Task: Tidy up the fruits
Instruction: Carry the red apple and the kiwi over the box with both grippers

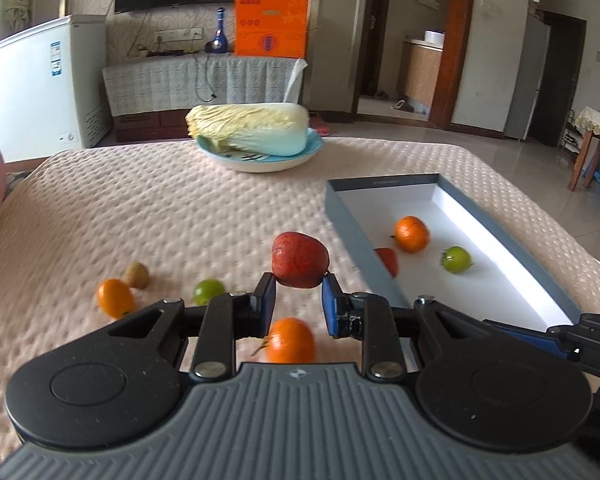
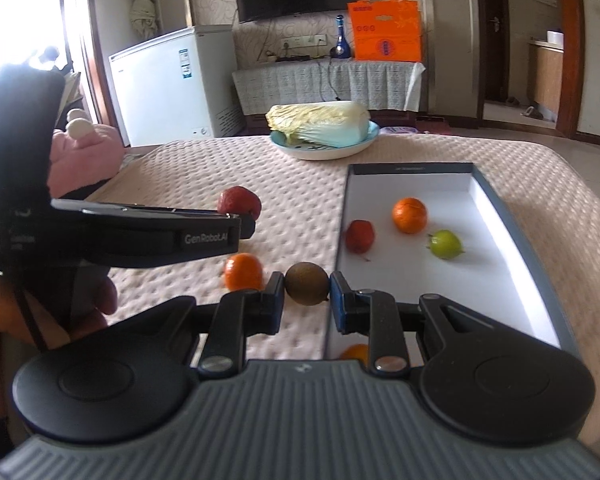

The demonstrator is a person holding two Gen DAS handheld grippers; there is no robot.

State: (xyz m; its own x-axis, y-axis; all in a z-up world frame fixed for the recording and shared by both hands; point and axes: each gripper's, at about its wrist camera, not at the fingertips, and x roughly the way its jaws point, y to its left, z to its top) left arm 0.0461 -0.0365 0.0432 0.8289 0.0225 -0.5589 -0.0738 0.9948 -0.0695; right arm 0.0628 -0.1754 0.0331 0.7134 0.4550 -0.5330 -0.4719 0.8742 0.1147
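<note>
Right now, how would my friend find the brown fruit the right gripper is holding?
Start at the long grey box with the white inside, lying on the pink bedspread. Just past its near left corner, the right gripper pinches a small kiwi. It is the only dull brown, fuzzy-looking fruit there; the neighbours are orange, red or green.

Daylight is flooding in from the window (image 2: 66, 20) at the far left of the right wrist view, blowing that corner out to white. The box (image 1: 476, 216) interior is glaring bright along its inner wall. Fisheye distortion is bending the table edge (image 1: 560, 216) and door frames. Motion blur is smearing the nearest orange (image 1: 291, 340) and the tablecloth texture around it.
</note>
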